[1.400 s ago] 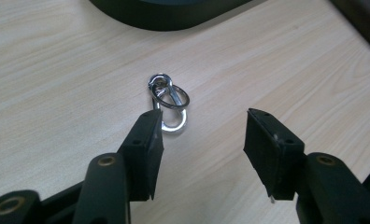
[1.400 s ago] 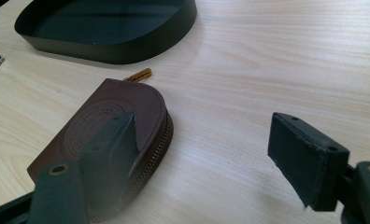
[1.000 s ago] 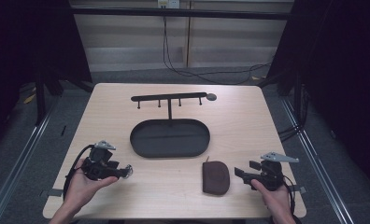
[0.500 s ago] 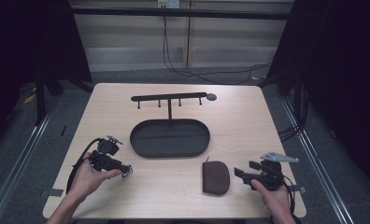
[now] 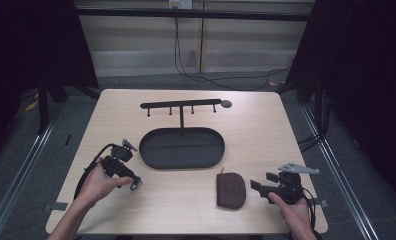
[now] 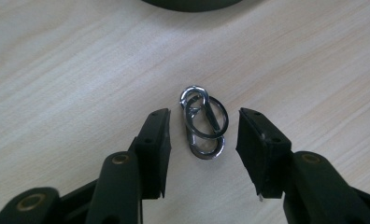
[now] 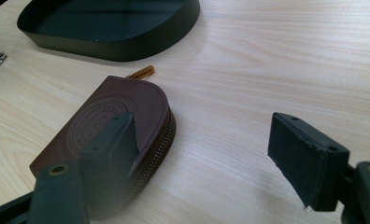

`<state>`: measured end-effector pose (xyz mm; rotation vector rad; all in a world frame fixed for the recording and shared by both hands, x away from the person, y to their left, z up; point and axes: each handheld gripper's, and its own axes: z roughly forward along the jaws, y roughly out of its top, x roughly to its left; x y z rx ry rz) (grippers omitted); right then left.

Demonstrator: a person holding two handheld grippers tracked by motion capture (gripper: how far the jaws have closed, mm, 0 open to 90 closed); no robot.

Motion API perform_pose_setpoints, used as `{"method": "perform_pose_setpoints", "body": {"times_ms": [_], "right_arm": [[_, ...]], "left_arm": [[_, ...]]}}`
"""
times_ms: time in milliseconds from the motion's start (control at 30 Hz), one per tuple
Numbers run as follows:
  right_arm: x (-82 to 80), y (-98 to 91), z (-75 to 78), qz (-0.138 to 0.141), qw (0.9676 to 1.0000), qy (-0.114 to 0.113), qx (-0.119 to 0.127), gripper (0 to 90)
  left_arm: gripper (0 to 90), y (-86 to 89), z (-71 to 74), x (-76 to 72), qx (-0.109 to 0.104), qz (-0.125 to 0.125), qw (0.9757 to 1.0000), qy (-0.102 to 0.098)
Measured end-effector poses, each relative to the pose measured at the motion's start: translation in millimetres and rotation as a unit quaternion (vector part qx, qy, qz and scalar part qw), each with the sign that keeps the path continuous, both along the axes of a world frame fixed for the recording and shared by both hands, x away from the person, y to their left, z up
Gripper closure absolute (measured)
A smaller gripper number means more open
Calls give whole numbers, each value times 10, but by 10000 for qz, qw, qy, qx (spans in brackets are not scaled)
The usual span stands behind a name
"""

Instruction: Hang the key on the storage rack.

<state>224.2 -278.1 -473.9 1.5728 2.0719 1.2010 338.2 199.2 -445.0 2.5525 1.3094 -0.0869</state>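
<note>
A silver carabiner with a key ring lies flat on the wooden table, left of the tray. My left gripper points down over it with one jaw on either side, and neither pad touches it. Its jaws have just been opening a little with the carabiner between them. In the high view the left gripper sits at the table's front left. My right gripper rests at the front right, open and holding nothing. A brown leather zip pouch lies beside its left jaw.
A dark oval tray sits mid-table, its wall just beyond the pouch. A black rack with several hooks stands behind the tray. The table's front edge runs close under both hands.
The left hand has shifted a little toward the tray and tipped the gripper down over the carabiner. The right gripper and the pouch have stayed where they were.
</note>
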Motion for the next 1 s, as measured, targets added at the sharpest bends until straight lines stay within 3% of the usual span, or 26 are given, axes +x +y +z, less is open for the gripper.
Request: {"method": "perform_pose_setpoints", "body": {"times_ms": [367,733,1000], "right_arm": [[1,0,0,-1,10000,5,1,237],[-1,-1,1,3,10000,4,3,237],[-2,0,1,2,10000,0,1,237]], "left_arm": [[609,-79,-54,102,137,-109,9993,337],[641,-143,-149,126,287,-251,9983,451],[666,-181,-126,115,386,-446,9976,365]]}}
